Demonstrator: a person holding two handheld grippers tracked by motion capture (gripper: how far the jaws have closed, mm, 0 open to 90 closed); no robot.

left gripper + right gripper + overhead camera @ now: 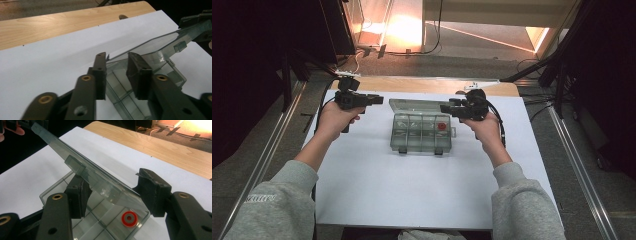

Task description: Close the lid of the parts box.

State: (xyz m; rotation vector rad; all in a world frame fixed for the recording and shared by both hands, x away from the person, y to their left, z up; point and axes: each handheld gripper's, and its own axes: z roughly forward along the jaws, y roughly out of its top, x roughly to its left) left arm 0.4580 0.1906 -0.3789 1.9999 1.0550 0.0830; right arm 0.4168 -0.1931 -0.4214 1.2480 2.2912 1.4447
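Counter (362, 190) under white sheet carries a clear compartment box (421, 134), which sits between the two hand-held grippers. Its lid (82, 173) stands half raised. The left hand-held gripper (116, 73) straddles the lid's near corner with its jaws narrowed, though whether the pads press I cannot tell. The right hand-held gripper (112, 192) has its jaws spread apart around the lid's edge, not pinching. Just below it a red ring (129, 219) lies in a corner compartment. The lid looks mid-swing; next likely needs a steady hold.
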